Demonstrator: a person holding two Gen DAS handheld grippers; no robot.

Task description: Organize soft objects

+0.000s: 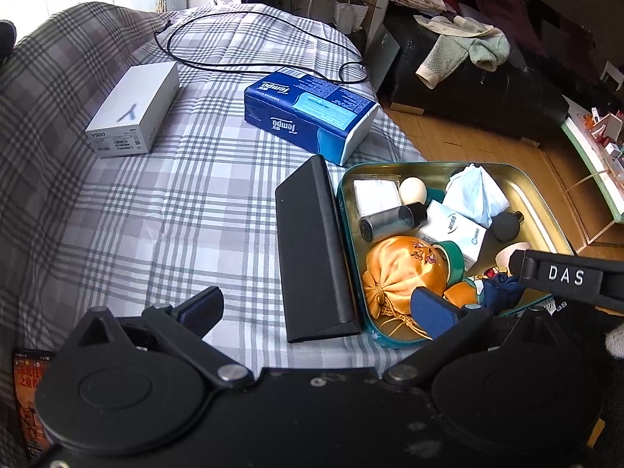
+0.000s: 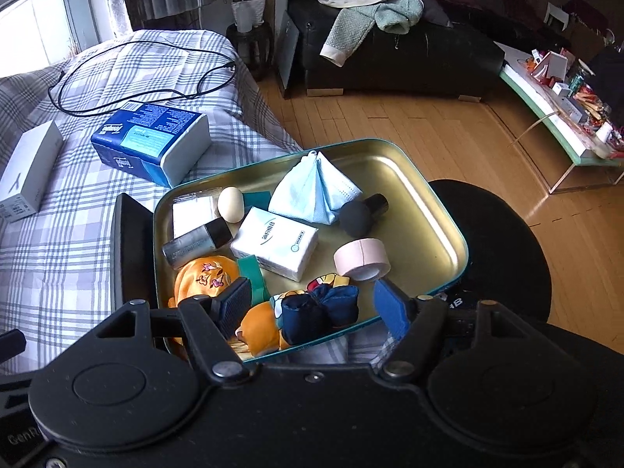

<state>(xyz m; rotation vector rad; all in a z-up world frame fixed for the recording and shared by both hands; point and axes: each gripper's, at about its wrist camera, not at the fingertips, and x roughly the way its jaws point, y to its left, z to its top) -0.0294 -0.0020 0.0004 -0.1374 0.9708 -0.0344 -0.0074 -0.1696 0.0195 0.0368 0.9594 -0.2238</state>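
Observation:
A teal metal tin sits at the bed's edge. It holds an orange satin pouch, a small orange and navy plush toy, a folded blue face mask, a white tissue pack, a grey bottle, a white egg, a dark sponge ball and a pink tape roll. My left gripper is open, low over the bed beside the tin. My right gripper is open, its fingers on either side of the plush toy.
A black wedge-shaped case lies against the tin's left side. A blue Tempo tissue pack, a white box and a black cable lie on the checked bedspread. A black cap, wooden floor and a dark sofa lie to the right.

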